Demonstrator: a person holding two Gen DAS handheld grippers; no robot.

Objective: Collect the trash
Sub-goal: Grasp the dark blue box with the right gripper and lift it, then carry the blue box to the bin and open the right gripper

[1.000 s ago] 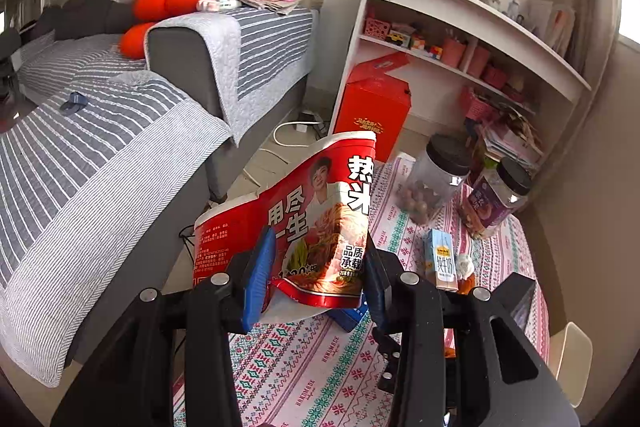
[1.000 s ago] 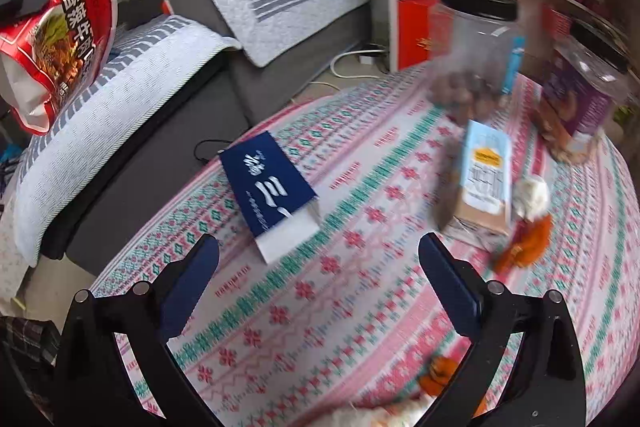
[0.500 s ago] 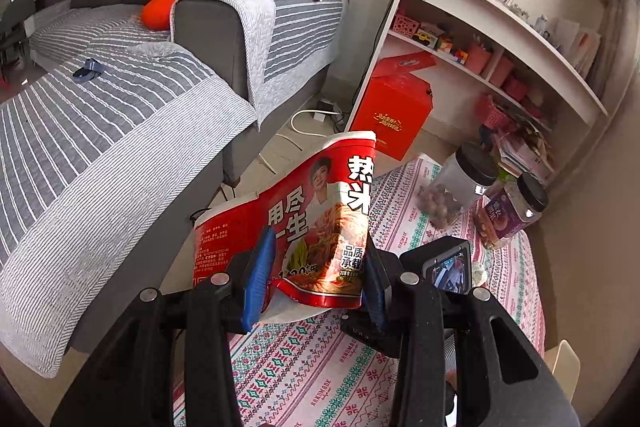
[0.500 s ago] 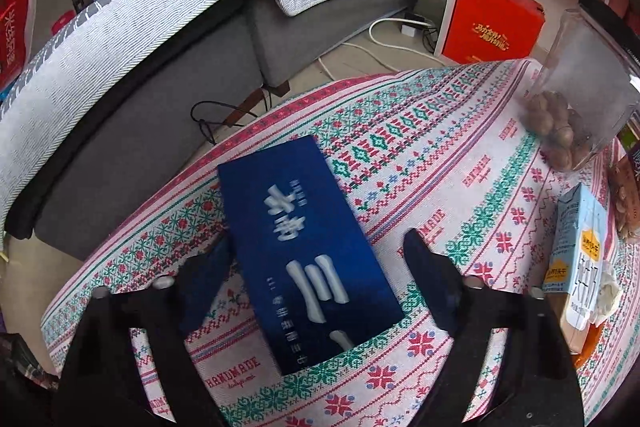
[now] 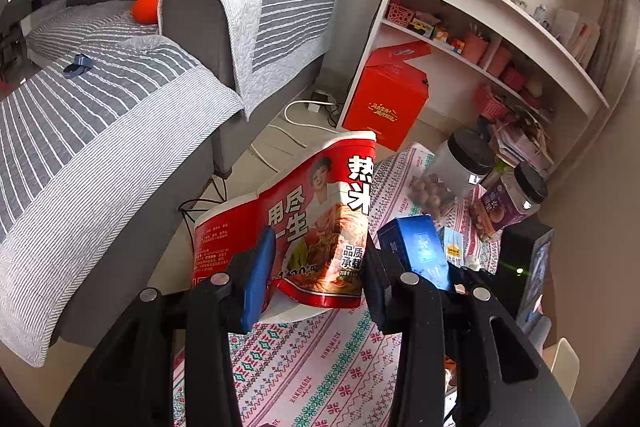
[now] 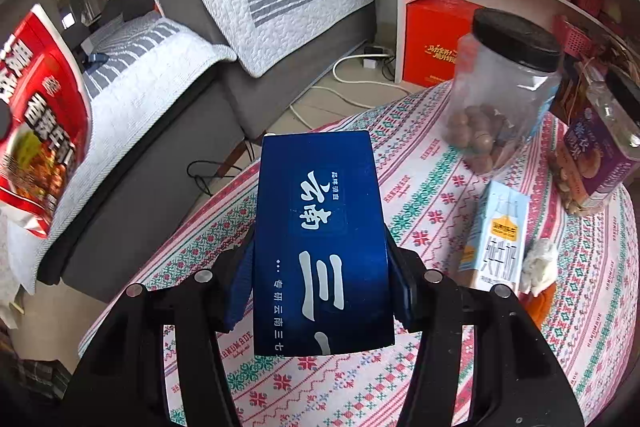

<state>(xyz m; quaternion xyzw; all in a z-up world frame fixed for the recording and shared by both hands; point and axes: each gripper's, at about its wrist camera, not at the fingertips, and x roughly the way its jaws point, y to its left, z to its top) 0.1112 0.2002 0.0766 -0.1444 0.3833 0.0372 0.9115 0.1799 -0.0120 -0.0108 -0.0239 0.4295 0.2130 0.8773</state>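
Patterned woven tablecloth [image 6: 440,163]; L fingers [image 5: 260,267] pinching crinkly red noodle wrapper [image 5: 304,223], R fingers [image 6: 240,287] clamping glossy blue box [image 6: 320,247].

Table [image 6: 420,187] covered in red/green/white patterned cloth. On it: clear black-lidded jar of nuts [image 6: 500,87], purple-labelled jar [image 6: 604,155], pale blue carton [image 6: 496,239] lying flat, with crumpled white and orange scraps [image 6: 540,279] just beside the carton.

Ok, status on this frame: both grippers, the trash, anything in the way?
Left gripper shut on red noodle bag. Right gripper shut on blue box, above the table. Milk carton and nut jars beside it, not blocking.
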